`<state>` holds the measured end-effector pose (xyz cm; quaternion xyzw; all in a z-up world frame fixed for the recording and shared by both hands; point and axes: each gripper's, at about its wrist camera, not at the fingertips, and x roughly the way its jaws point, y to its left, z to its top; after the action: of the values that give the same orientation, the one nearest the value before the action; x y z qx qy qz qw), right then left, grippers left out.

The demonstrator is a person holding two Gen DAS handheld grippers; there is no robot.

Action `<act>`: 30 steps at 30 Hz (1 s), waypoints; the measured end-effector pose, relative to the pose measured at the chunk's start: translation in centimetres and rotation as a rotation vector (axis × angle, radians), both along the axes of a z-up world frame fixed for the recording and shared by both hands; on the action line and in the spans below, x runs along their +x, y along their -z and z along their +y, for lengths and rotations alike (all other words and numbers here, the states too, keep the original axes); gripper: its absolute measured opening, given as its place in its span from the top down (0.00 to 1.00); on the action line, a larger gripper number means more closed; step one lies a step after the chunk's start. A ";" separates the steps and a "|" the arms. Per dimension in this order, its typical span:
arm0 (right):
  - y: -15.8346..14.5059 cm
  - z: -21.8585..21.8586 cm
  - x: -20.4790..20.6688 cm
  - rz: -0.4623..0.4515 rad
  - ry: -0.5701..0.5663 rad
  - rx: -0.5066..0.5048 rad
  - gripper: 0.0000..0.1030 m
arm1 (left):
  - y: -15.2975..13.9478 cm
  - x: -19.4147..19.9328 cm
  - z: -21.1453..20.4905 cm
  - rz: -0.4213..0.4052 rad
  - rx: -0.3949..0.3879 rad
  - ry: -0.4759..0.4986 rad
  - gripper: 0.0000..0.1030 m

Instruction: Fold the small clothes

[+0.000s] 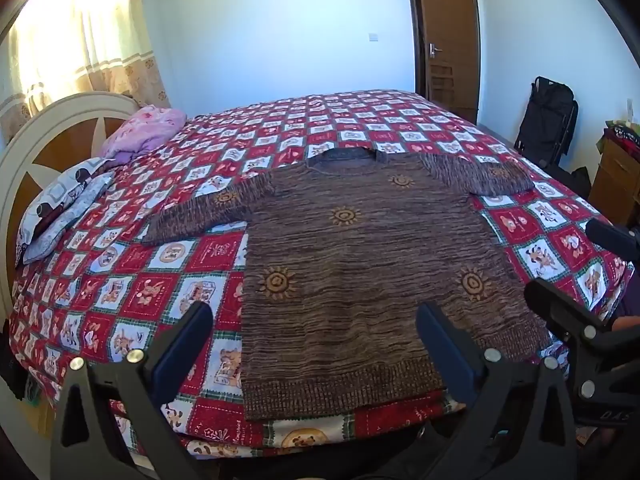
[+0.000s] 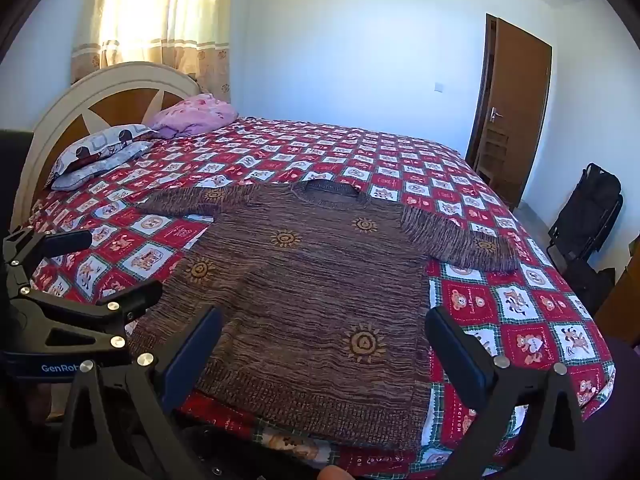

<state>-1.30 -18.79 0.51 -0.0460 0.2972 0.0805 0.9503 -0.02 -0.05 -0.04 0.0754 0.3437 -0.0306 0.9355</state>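
Note:
A brown knitted sweater [image 1: 360,264] with orange sun motifs lies flat on the bed, sleeves spread out, hem toward me. It also shows in the right wrist view [image 2: 312,292]. My left gripper [image 1: 316,332] is open and empty, hovering over the sweater's hem at its left part. My right gripper [image 2: 324,340] is open and empty over the hem's right part. The right gripper shows at the right edge of the left wrist view [image 1: 576,268]. The left gripper shows at the left edge of the right wrist view [image 2: 116,268].
The bed has a red and white patchwork cover [image 1: 160,280] and a white headboard [image 1: 48,128] at the left. Pillows [image 1: 68,204] and a pink bundle [image 1: 148,132] lie by the headboard. A door [image 1: 448,36], a black folded chair [image 1: 548,120] and a wooden cabinet [image 1: 616,172] stand at the right.

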 end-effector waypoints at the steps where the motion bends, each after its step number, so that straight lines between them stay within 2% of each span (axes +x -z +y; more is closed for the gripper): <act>1: 0.0 0.0 0.0 0.002 -0.001 -0.001 0.01 | 0.0 0.0 -0.1 0.001 0.000 -0.001 0.00; 3: 0.1 0.0 0.0 0.000 0.001 -0.001 0.01 | 0.0 -0.2 -0.4 0.000 0.003 0.000 0.00; 4: 0.1 0.0 0.1 0.000 0.001 0.000 0.01 | 0.2 0.2 0.4 0.013 -0.024 -0.002 0.00; 13: 0.2 0.5 0.1 0.006 0.002 0.001 0.01 | 0.8 0.2 0.6 0.010 -0.019 -0.001 0.00; 30: 0.6 0.2 0.3 0.009 0.002 0.005 0.01 | 0.2 0.4 0.9 0.016 -0.026 -0.006 0.00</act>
<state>-1.02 -18.59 -0.11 -0.0428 0.3012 0.0808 0.9492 0.34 0.88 -0.21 0.0619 0.3509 -0.0329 0.9338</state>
